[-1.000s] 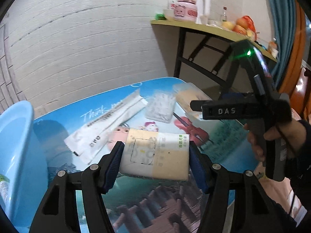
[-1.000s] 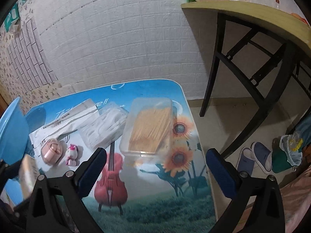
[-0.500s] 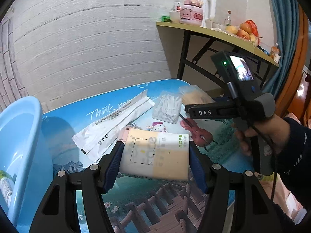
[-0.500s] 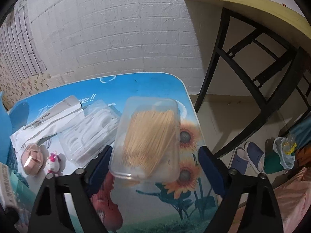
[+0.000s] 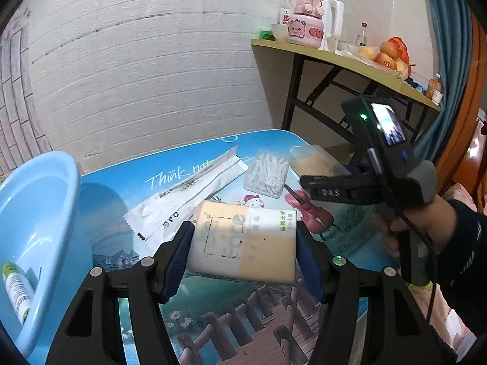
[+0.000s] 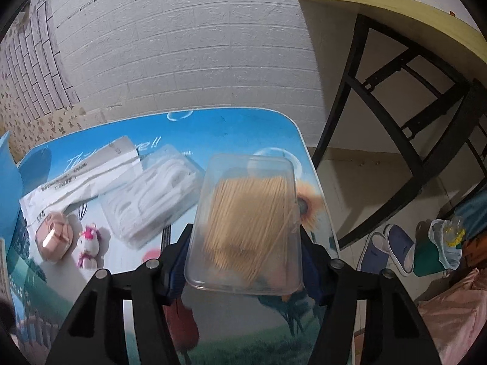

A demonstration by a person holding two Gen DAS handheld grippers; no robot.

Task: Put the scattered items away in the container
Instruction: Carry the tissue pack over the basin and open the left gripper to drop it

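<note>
My left gripper [image 5: 243, 234] is shut on a cream and white tissue pack [image 5: 258, 252], held above the picture-printed table beside the blue basin [image 5: 73, 182]. A green-and-white tube [image 5: 16, 292] lies in the basin. My right gripper [image 6: 243, 243] straddles a clear toothpick box [image 6: 249, 219]; its jaws are closing and the blue pads touch the box's long sides. On the table lie a clear box of white floss picks [image 6: 155, 194], a long white sachet [image 6: 79, 179], a pink compact [image 6: 54, 240] and a small white-and-pink toy [image 6: 89, 243].
The table's right edge [image 6: 316, 182] drops to the floor, where slippers [image 6: 392, 249] and a bag lie. A yellow folding table [image 5: 334, 57] with a kettle, a pink pot and fruit stands behind. A white brick wall runs close behind the table.
The right gripper has moved onto the toothpick box and its jaws have narrowed until the pads meet its sides. The left gripper has kept its hold on the tissue pack, almost still.
</note>
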